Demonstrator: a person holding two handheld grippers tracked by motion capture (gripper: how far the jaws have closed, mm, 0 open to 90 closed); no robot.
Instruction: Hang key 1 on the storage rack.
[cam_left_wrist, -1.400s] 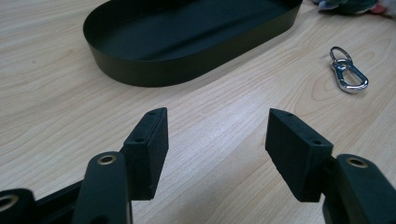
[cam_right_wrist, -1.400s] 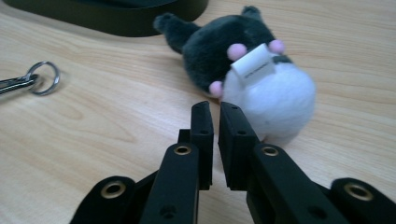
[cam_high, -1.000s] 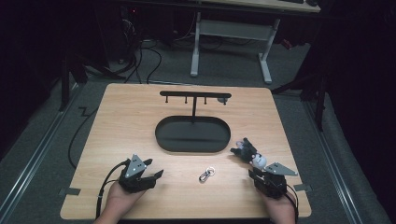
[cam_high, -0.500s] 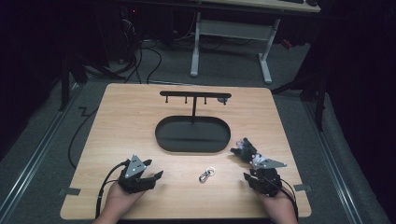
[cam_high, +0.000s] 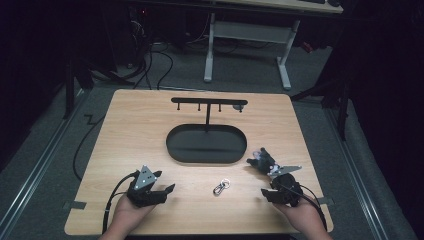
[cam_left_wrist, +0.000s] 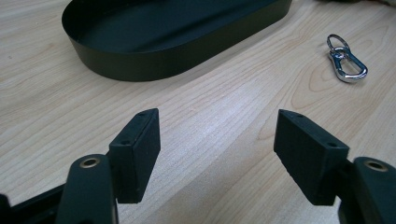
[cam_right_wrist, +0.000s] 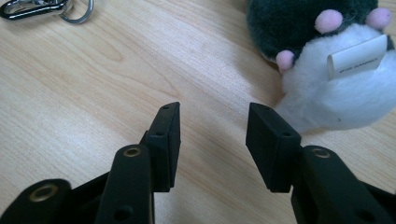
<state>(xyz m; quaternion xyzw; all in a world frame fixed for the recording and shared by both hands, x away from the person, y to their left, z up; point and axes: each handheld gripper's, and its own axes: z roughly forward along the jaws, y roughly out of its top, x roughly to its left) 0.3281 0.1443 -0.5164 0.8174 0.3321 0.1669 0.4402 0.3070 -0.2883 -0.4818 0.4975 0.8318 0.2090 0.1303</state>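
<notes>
The right gripper (cam_high: 266, 181), at the table's near right, has just been spreading its jaws, nothing between them, the plush toy (cam_right_wrist: 327, 60) lying just beyond its tips, while the left gripper (cam_left_wrist: 217, 154) stands wide apart over bare wood at near left.

Dark room, grey floor (cam_high: 45, 150), white desk frame (cam_high: 250, 35)

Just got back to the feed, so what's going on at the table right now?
A person holds a tool in each hand. The right tool has just been opening, with nothing between its jaws, and sits beside a small plush toy lying on the table. The left tool rests open. A metal key clip lies between them, near the black oval tray.
</notes>
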